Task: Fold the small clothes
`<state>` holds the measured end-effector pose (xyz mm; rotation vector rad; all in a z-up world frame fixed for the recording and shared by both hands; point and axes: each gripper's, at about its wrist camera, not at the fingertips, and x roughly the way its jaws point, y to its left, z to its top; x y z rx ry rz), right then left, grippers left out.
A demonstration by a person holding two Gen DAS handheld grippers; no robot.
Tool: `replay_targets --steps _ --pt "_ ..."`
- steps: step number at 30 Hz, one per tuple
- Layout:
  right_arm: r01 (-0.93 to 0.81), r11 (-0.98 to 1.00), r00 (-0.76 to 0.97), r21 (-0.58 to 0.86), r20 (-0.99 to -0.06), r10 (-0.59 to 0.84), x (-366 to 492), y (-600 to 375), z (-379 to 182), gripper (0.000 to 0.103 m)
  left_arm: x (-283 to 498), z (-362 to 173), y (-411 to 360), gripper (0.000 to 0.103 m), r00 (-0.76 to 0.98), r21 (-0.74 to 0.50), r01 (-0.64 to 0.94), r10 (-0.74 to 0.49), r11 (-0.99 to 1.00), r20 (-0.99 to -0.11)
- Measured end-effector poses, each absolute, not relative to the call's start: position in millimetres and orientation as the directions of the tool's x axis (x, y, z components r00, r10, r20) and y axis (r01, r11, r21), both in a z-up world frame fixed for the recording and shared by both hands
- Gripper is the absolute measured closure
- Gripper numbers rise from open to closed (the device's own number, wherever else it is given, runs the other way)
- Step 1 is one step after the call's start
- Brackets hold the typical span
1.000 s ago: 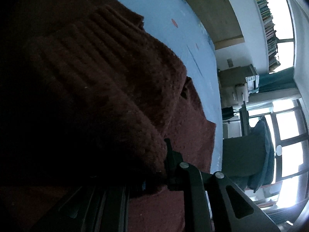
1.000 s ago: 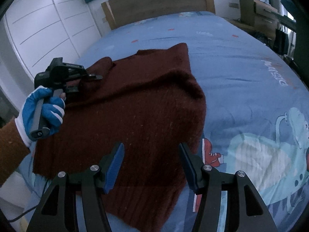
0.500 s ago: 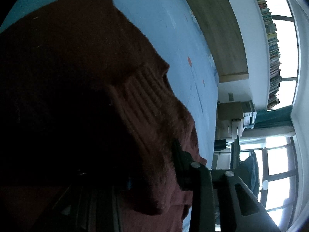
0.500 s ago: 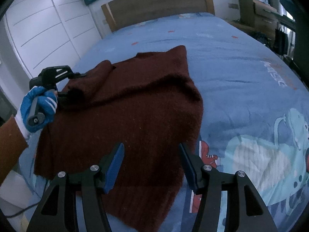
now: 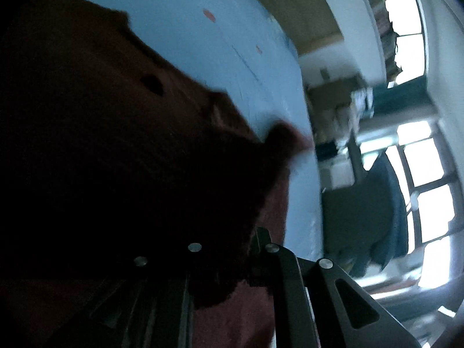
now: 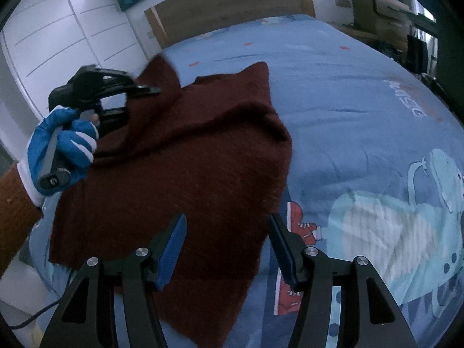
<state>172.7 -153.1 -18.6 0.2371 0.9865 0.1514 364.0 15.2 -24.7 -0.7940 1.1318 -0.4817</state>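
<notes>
A dark red knitted sweater (image 6: 185, 168) lies spread on the blue bed. My left gripper (image 6: 145, 88), held in a blue-gloved hand, is shut on the sweater's sleeve and lifts it above the body of the garment at the left. In the left wrist view the sweater (image 5: 116, 159) hangs dark over the gripper (image 5: 232, 261) and hides its fingertips. My right gripper (image 6: 227, 232) is open and empty, hovering over the sweater's near right edge.
The blue bedspread (image 6: 362, 110) with a dinosaur print (image 6: 406, 217) covers the bed. A wooden headboard (image 6: 232, 8) and white wardrobe doors (image 6: 72, 29) stand behind. Boxes and shelves (image 6: 385, 8) stand at the far right. A window (image 5: 420, 159) shows in the left wrist view.
My left gripper has lifted the sleeve higher and carried it rightward over the sweater body. The right gripper has stayed in place, open.
</notes>
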Motion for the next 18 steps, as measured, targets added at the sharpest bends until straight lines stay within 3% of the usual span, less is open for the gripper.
replay_targets --steps 2,4,7,12,18 --pt "-0.015 0.964 0.544 0.266 -0.807 0.231 173 -155 -19 0.043 360 -28 4 0.087 0.339 -0.729 -0.030 -0.679 0.684 -0.651" --pt "-0.015 0.964 0.543 0.265 -0.807 0.231 172 -154 -19 0.043 357 -31 -6 0.071 0.304 -0.711 -0.016 -0.674 0.703 -0.673" --pt "-0.019 0.965 0.543 0.263 -0.807 0.231 173 -153 -17 0.043 352 -27 -16 0.063 0.278 -0.714 0.035 -0.693 0.700 -0.665" --pt "-0.026 0.965 0.547 0.261 -0.804 0.232 175 -149 -15 0.043 347 0 -23 0.061 0.274 -0.725 0.141 -0.731 0.674 -0.625" --pt "-0.041 0.964 0.549 0.262 -0.801 0.241 177 -144 -14 0.043 339 4 0 0.061 0.403 -0.495 0.165 -0.517 0.853 -0.755"
